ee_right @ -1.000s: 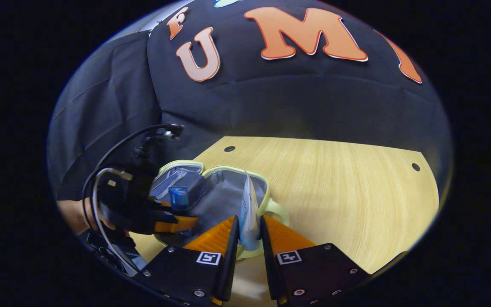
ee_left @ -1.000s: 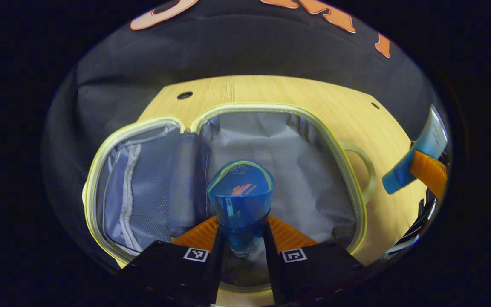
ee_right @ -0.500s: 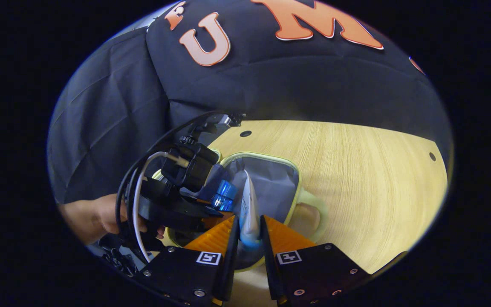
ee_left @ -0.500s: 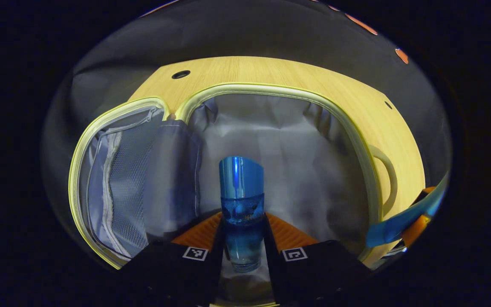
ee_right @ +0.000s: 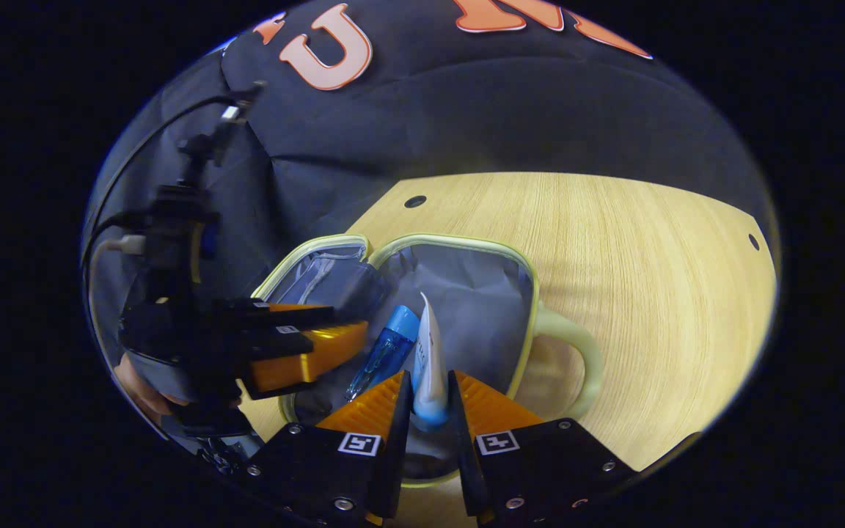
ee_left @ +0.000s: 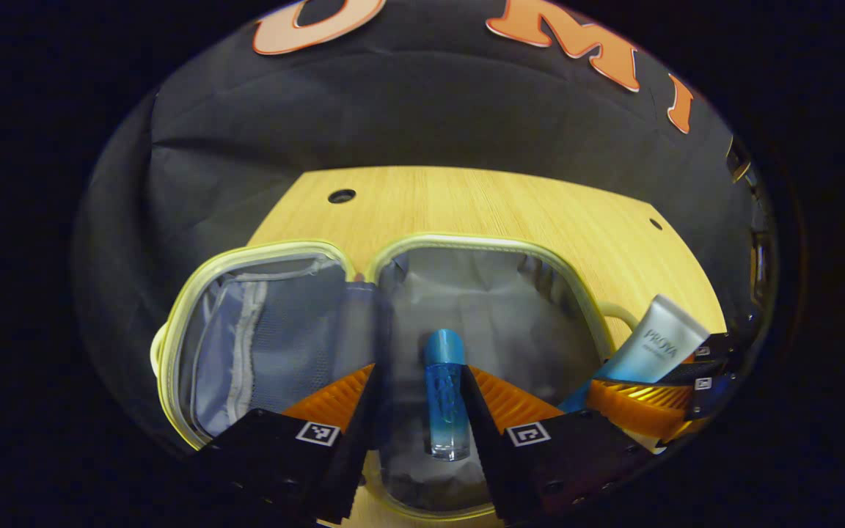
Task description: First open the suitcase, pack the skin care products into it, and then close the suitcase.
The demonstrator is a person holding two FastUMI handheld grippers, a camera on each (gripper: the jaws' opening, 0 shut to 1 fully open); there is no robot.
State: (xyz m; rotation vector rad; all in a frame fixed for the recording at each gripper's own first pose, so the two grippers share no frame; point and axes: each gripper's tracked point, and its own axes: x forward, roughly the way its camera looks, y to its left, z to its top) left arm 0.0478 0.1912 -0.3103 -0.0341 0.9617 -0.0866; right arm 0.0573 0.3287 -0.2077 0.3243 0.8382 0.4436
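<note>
Over the open suitcase (ee_left: 488, 246), left gripper (ee_left: 419, 396) jaws spread, bottle (ee_left: 444, 392) seemingly released, right gripper (ee_right: 428, 400) jaws pinching tube (ee_right: 428, 359).

This is a recording booth, a staged set and no lived-in room. Crumpled black cloth wall (ee_right: 466, 125) hangs beyond the jaws in both gripper views and closes the space off on every side. Ahead of the jaws lies a pale wood-grain table top (ee_right: 650, 293) with a cut corner and small round holes (ee_left: 341, 196) drilled in it, a bench for the rig.
</note>
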